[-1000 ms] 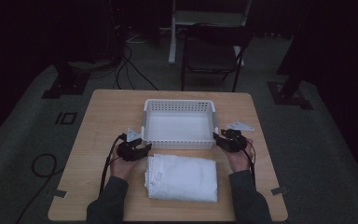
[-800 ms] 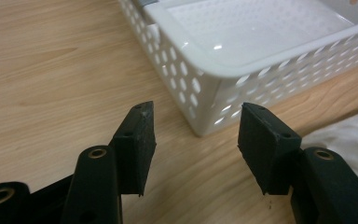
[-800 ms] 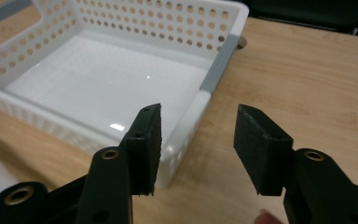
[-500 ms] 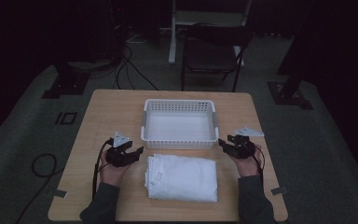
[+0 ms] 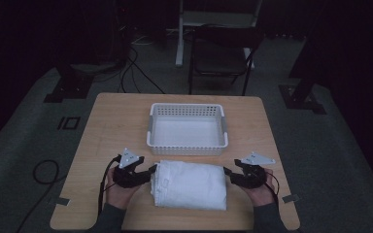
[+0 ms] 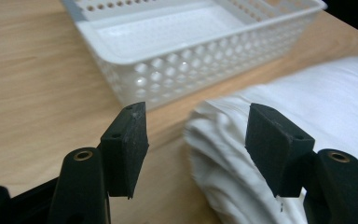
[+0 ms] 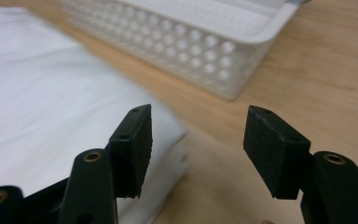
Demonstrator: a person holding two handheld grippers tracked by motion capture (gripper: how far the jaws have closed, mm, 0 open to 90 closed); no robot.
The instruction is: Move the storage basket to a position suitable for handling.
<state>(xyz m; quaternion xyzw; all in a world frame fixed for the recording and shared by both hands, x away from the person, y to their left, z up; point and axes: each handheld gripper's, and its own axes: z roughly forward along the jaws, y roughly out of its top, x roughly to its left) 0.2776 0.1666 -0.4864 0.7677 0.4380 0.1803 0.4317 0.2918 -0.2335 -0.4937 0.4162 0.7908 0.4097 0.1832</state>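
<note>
Partly cropped folded cloth [image 6: 279, 154] — blurred basket [image 7: 205, 42], jaws apart

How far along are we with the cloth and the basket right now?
Done: the folded white cloth lies flat on the table, in front of the white basket. In hand: the left gripper and right gripper, both open, flank the cloth's two ends, gripping nothing. Left: probably grasping the cloth and moving it into the basket, which looks empty.
</note>
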